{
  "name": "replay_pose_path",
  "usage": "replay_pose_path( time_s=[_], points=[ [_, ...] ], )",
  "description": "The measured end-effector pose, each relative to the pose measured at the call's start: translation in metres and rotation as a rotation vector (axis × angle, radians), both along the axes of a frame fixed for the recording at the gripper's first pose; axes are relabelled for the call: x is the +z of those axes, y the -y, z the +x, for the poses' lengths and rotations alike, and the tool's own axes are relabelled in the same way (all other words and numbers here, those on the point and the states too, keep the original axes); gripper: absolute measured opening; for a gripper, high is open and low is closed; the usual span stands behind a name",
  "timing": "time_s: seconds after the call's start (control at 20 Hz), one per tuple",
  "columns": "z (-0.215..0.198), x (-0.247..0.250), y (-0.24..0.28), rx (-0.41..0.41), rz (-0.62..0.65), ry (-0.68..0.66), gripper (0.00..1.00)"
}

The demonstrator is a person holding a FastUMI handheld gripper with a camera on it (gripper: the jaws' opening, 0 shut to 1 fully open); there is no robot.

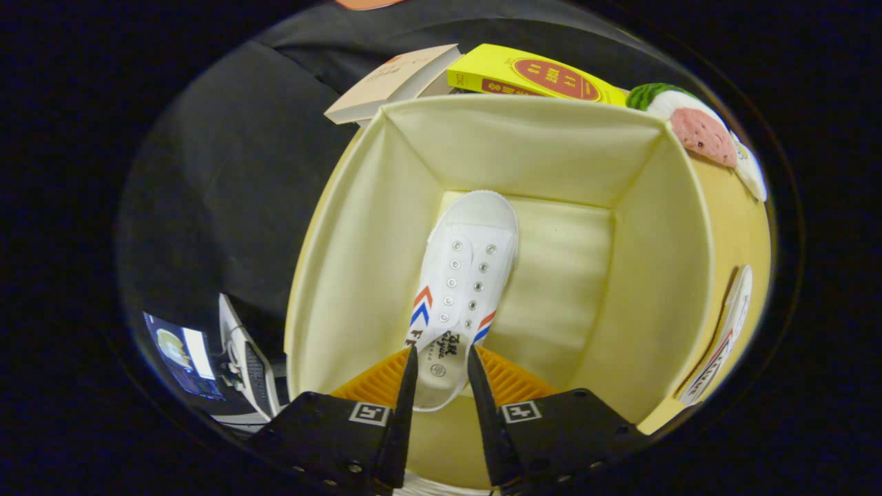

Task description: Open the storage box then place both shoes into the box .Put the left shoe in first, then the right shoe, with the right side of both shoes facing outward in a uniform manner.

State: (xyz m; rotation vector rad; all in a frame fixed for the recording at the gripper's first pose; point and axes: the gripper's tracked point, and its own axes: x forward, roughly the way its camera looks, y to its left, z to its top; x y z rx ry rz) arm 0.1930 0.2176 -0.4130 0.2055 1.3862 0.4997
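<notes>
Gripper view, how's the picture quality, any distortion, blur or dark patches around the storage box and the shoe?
In the gripper view, fisheye bends the storage box walls outward; the white shoe, held between the fingers of the gripper, is sharp and evenly lit; the box interior is bright without hard glare; the dark cloth to the left falls off into shadow; the second shoe outside the box is stretched and soft.
</notes>
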Motion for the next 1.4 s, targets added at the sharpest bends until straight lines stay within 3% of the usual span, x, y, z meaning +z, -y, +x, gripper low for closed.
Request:
replay_pose_path(
  time_s=[0.2,0.3,0.4,0.7,1.05,1.4],
  points=[
    [-0.011,0.059,0.032,0.029,0.060,0.047,0.59],
    [-0.015,0.080,0.055,0.042,0.061,0.085,0.85],
    [-0.020,0.091,0.079,0.043,0.050,0.105,0.95],
    [-0.031,0.069,0.187,0.018,-0.080,0.148,0.96],
    [-0.034,0.006,0.310,-0.096,-0.220,0.095,0.97],
    [-0.027,-0.045,0.398,-0.104,-0.338,0.076,0.97]
  ],
)
